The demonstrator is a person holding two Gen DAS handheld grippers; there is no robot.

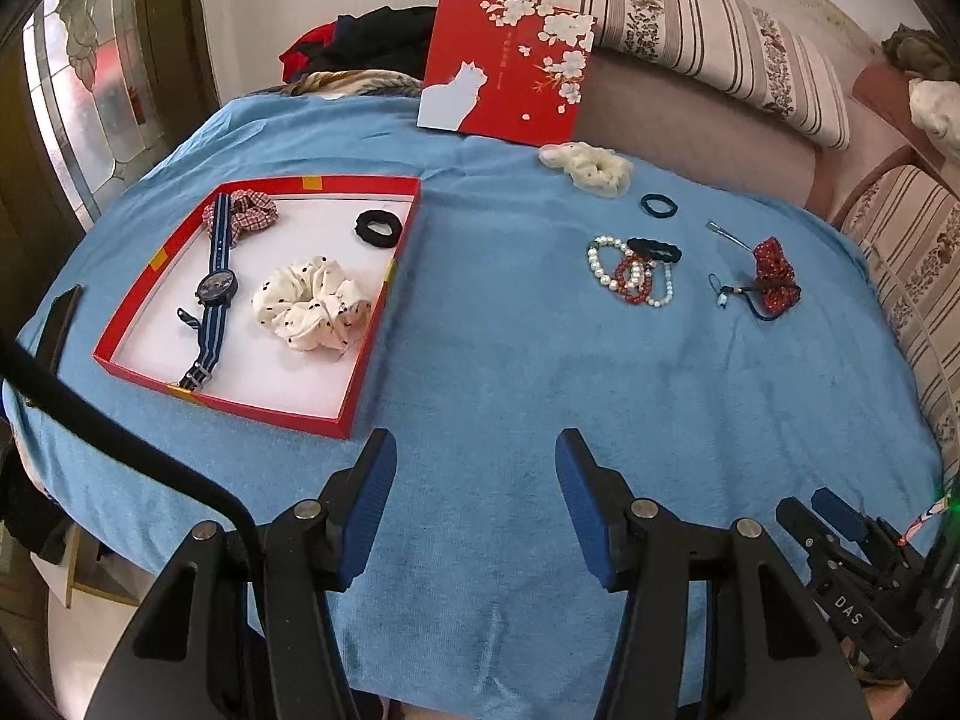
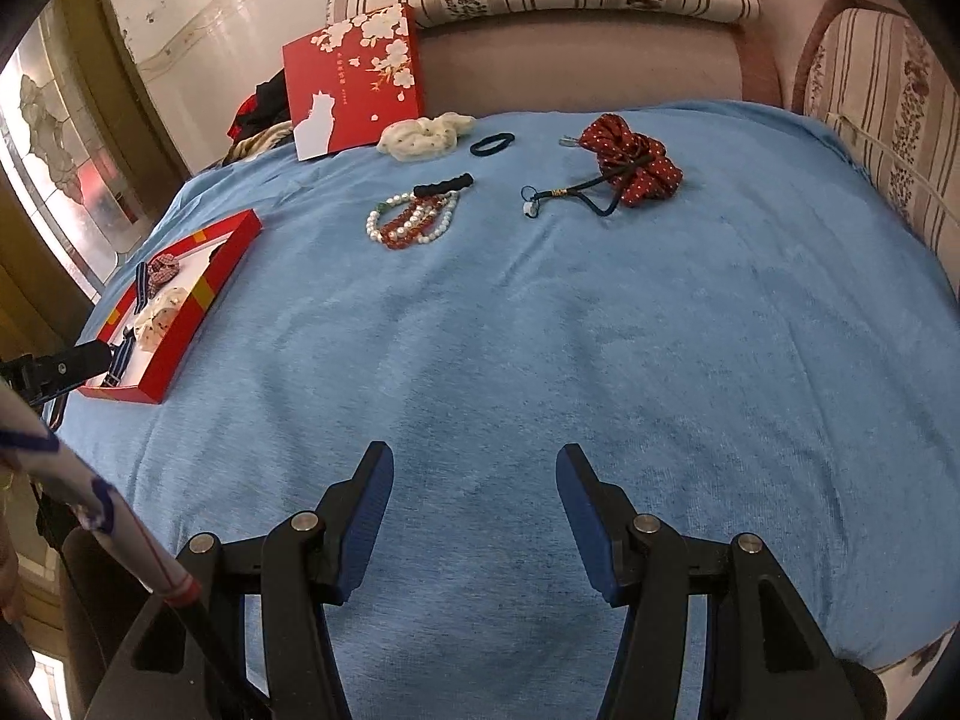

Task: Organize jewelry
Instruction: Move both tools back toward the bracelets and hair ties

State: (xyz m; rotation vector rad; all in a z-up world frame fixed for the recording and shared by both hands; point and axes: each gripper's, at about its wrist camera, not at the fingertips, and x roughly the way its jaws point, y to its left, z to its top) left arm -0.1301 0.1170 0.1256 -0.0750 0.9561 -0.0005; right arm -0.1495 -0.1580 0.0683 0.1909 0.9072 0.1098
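1. Two hand-held grippers hover over a blue cloth (image 1: 510,330) spread on a table; the left gripper (image 1: 475,501) and the right gripper (image 2: 474,510) each hold their blue-padded jaws partly apart, with nothing between them
2. Background: a red box lid (image 1: 507,69) printed with a white cat and blossoms leans upright at the far edge, against a striped sofa (image 1: 690,18); dark clothing (image 1: 366,39) is heaped to the lid's left
3. Red tray (image 1: 360,360), ahead and left of the left gripper, holds a striped-band watch (image 1: 217,288), a white dotted scrunchie (image 1: 312,303), a plaid scrunchie (image 1: 249,213) under the watch band's far end, and a black hair tie (image 1: 378,227)
4. Loose items lie well apart from both grippers, on the far half of the cloth: a cluster of bead bracelets (image 2: 414,219), pearl and red, with a black hair band (image 2: 443,185) touching its far side
5. Right of the bracelets: a dark cord charm (image 2: 561,195) running into a red dotted scrunchie (image 2: 633,159)
6. Farther back: a cream scrunchie (image 2: 426,135) just beside the lid, and a thin dark hair tie (image 2: 492,144) near it
7. Nothing stands between either gripper and the loose items; only bare cloth
8. In the left wrist view the right gripper shows at the lower right edge
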